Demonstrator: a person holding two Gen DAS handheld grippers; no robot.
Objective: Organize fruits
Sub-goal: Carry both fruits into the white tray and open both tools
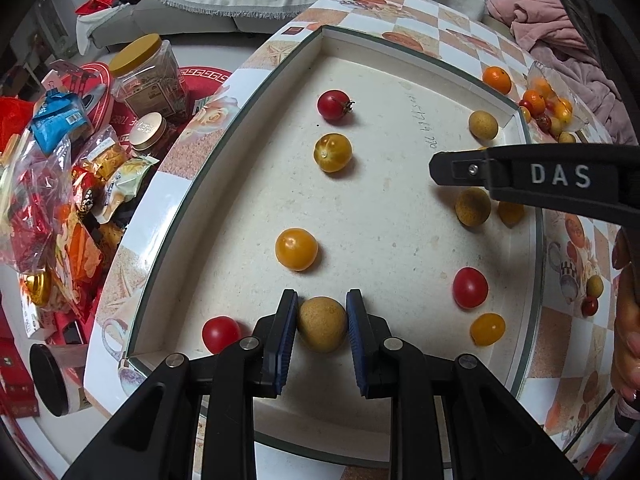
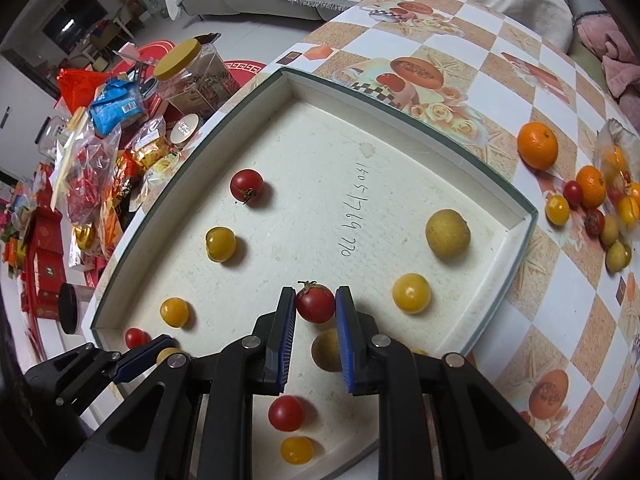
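Observation:
A shallow white tray [image 1: 400,46] [image 2: 400,120] holds red tomatoes, yellow tomatoes and tan longans in two loose columns. My left gripper [image 1: 322,314] is shut on a tan longan [image 1: 322,323] at the tray's near edge, beside a red tomato [image 1: 221,334]. My right gripper [image 2: 315,302] is shut on a red tomato with a stem [image 2: 315,303] and holds it over the tray's right side, above another longan [image 2: 326,350]. The right gripper shows from the side in the left wrist view [image 1: 434,168]; the left gripper's finger shows in the right wrist view [image 2: 136,358].
Loose oranges [image 2: 537,146], tomatoes and longans lie by a clear bowl [image 2: 618,148] on the patterned table at the right. Snack bags and jars [image 1: 148,68] crowd the floor to the left. A sofa stands behind.

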